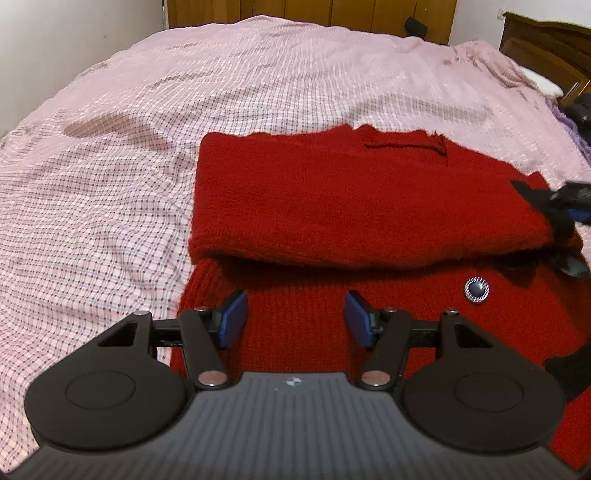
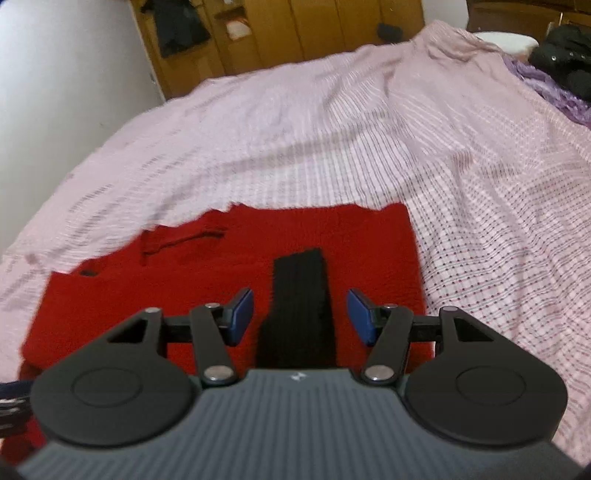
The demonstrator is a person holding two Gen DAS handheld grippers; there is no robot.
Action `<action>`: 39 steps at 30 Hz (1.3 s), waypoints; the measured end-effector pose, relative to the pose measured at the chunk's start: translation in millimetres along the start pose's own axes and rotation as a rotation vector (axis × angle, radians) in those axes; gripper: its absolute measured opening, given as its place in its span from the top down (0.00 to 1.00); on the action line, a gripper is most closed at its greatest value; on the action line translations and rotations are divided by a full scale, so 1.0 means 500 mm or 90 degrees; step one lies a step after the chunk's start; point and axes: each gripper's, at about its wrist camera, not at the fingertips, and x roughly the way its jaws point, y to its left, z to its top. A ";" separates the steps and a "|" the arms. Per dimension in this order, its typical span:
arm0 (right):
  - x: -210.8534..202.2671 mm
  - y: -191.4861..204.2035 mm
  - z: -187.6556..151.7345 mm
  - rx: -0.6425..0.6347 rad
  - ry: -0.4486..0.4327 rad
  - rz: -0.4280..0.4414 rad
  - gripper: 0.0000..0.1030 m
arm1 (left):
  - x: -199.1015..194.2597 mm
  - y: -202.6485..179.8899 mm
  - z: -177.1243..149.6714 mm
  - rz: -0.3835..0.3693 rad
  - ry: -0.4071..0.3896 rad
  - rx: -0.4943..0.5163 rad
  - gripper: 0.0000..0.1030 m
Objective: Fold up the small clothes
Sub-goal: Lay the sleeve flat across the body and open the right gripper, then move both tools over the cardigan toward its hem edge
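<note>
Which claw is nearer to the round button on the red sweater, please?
Left. The left claw hovers over the sweater just beside the button; the right claw sits farther off at the folded edge.

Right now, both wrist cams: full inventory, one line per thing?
red knit garment: 1, red, on the bed, partly folded, one layer laid over another
button: 1, dark with silvery rim, on the lower layer, near right
black strip: 1, black, on the garment, seen between the right gripper's fingers, untouched
bed sheet: 1, pink-white check, covers the bed
wooden wardrobe: 1, brown, beyond the bed
dark clothes: a heap, black, far right corner
purple cloth: 1, purple, beside that heap
left gripper: 1, black with blue pads, open over the garment's near edge
right gripper: 1, same, open, empty
</note>
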 end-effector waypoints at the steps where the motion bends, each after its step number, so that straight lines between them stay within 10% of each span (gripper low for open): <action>1: 0.008 0.000 -0.004 0.006 0.007 0.004 0.42 | 0.002 0.001 0.003 -0.007 -0.002 -0.001 0.36; 7: -0.001 0.016 0.000 0.002 -0.008 0.069 0.86 | 0.038 0.004 0.019 0.016 0.005 0.006 0.36; 13: -0.059 0.022 0.042 -0.023 -0.130 0.018 0.87 | 0.056 0.003 0.026 0.022 -0.004 0.025 0.36; 19: 0.041 -0.015 0.004 -0.014 -0.018 -0.039 0.84 | 0.080 -0.007 0.024 0.024 -0.004 0.039 0.36; 25: 0.036 -0.018 -0.010 -0.009 -0.044 -0.041 0.77 | 0.083 -0.004 0.024 0.018 -0.003 0.046 0.36; 39: -0.192 -0.022 -0.049 -0.049 -0.016 0.053 0.54 | -0.059 -0.022 -0.026 0.034 -0.021 0.103 0.36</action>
